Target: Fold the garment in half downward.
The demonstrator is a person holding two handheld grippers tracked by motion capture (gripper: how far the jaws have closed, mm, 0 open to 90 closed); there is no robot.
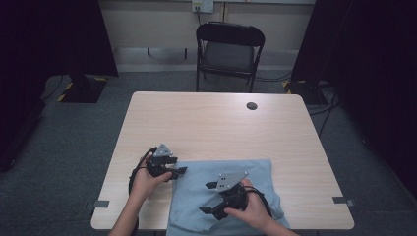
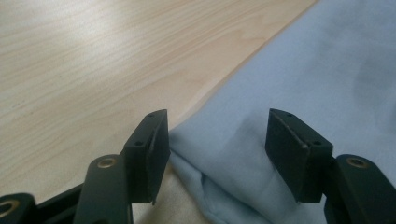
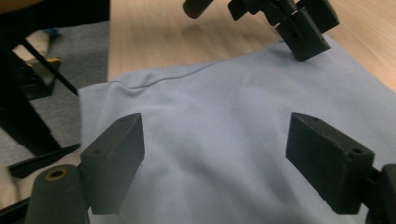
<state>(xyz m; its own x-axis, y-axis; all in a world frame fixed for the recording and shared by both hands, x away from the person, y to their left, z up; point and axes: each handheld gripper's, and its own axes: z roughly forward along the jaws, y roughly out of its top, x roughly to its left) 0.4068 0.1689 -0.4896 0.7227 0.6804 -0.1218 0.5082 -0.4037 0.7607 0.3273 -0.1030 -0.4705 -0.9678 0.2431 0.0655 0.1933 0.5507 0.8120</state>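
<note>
A light blue cloth (image 1: 223, 189) lies folded on the wooden table (image 1: 216, 125), against the near edge and a little right of the middle; its near part hangs over that edge, and the near right corner is rumpled. The left gripper (image 1: 181, 170) sits at the cloth's far left corner, held low and pointing toward the right edge of the table. In the left gripper view its jaws stand partly open, with the folded corner of the cloth (image 2: 243, 163) between them; the left jaw is just beside the fold's edge and the right jaw is over the cloth. No pad can be seen pressing on the fabric, so the corner is not gripped. The right gripper (image 1: 208, 197) is over the near middle of the cloth, pointing toward the left edge of the table, with the person's hand (image 1: 255, 211) around its body. In the right gripper view its jaws are wide apart above the cloth (image 3: 210, 135), with nothing clamped between them; whether the tips touch the fabric cannot be told. The left gripper (image 3: 303, 42) shows at the top of that view, at the cloth's far edge. A small dark round disc (image 1: 252, 105) lies near the far right corner of the table, well apart from the cloth. A black folding chair (image 1: 228, 49) stands beyond the far edge.
</note>
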